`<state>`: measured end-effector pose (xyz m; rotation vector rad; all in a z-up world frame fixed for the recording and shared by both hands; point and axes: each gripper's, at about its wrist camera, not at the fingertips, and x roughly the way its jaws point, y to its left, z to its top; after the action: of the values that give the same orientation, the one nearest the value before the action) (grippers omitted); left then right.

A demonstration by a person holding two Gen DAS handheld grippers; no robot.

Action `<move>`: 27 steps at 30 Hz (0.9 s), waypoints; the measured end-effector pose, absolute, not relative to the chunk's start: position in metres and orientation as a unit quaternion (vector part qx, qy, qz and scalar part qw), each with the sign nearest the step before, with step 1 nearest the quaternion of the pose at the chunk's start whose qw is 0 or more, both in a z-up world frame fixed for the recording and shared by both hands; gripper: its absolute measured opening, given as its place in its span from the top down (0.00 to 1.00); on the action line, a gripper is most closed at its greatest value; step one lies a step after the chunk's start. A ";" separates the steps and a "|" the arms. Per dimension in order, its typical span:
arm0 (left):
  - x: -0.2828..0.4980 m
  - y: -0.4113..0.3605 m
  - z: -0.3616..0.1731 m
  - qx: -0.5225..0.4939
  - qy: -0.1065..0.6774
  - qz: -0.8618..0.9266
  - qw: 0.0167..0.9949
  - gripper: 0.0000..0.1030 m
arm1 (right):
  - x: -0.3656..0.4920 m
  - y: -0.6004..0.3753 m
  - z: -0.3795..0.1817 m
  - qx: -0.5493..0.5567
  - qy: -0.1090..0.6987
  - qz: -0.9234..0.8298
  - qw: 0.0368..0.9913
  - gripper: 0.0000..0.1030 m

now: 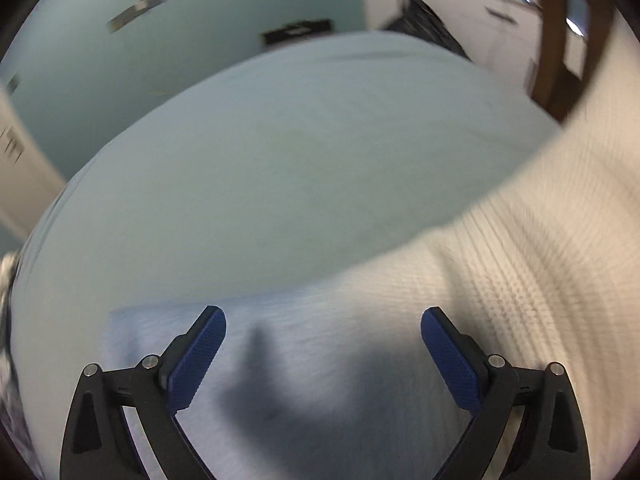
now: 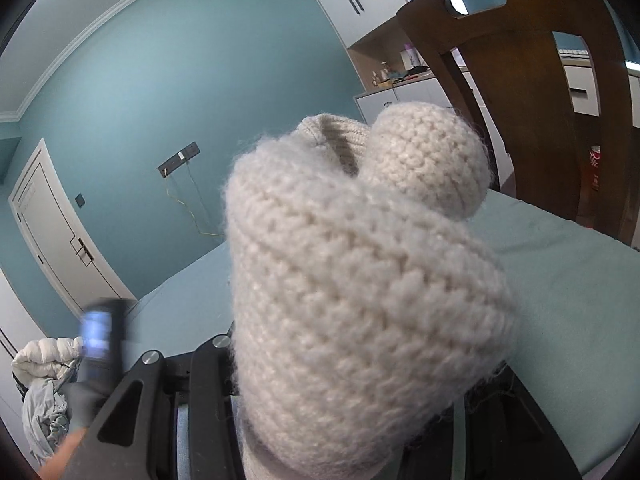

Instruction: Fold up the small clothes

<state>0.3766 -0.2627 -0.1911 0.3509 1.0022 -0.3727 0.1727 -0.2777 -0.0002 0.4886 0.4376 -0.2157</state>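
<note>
Both grippers meet one cream knit garment [image 2: 360,300]: the right gripper [image 2: 320,420], jaws pinched on its bunched end, lifts it above the bed sheet [image 2: 580,300], while the left gripper [image 1: 323,344], jaws wide and empty, hovers over its trailing length, which runs up to the right.

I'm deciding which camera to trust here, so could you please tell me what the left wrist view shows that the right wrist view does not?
Only the left wrist view shows the left gripper, jaws wide apart with nothing between them, above the flat part of the cream knit garment.

Only the right wrist view shows the right gripper shut on a bunched fold of that garment, plus a door.

Both show the garment, the pale blue bed sheet and a wooden chair.
</note>
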 end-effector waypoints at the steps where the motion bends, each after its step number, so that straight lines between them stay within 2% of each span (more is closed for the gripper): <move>1: 0.380 -0.267 -0.198 0.161 0.477 -0.184 0.844 0.04 | 0.171 -0.276 -0.002 0.238 0.212 -0.101 0.943 0.61; 4: 0.391 -0.267 -0.215 0.145 0.493 -0.185 0.838 0.03 | 0.173 -0.264 -0.003 0.213 0.218 -0.079 0.949 0.61; 8: 0.391 -0.260 -0.205 0.144 0.488 -0.186 0.840 0.04 | 0.177 -0.254 -0.008 0.181 0.220 -0.065 0.956 0.61; 13: 0.350 -0.213 -0.172 0.161 0.430 -0.172 0.872 0.04 | 0.179 -0.266 -0.004 0.203 0.210 -0.070 0.954 0.61; 17: 0.305 -0.204 -0.175 0.199 0.408 -0.189 0.871 0.04 | 0.184 -0.258 0.000 0.199 0.209 -0.071 0.955 0.61; 20: 0.305 -0.216 -0.193 0.222 0.416 -0.188 0.862 0.03 | 0.181 -0.247 0.006 0.194 0.203 -0.063 0.958 0.60; 23: 0.307 -0.221 -0.206 0.190 0.443 -0.183 0.857 0.03 | 0.187 -0.239 0.010 0.203 0.212 -0.045 0.955 0.60; 27: 0.304 -0.206 -0.197 0.191 0.446 -0.176 0.857 0.04 | 0.190 -0.226 0.011 0.182 0.212 -0.048 0.959 0.60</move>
<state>0.3039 -0.2060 -0.1975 0.4004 0.9369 -0.3699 0.1899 -0.2264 0.0114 0.3699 0.4292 -0.0970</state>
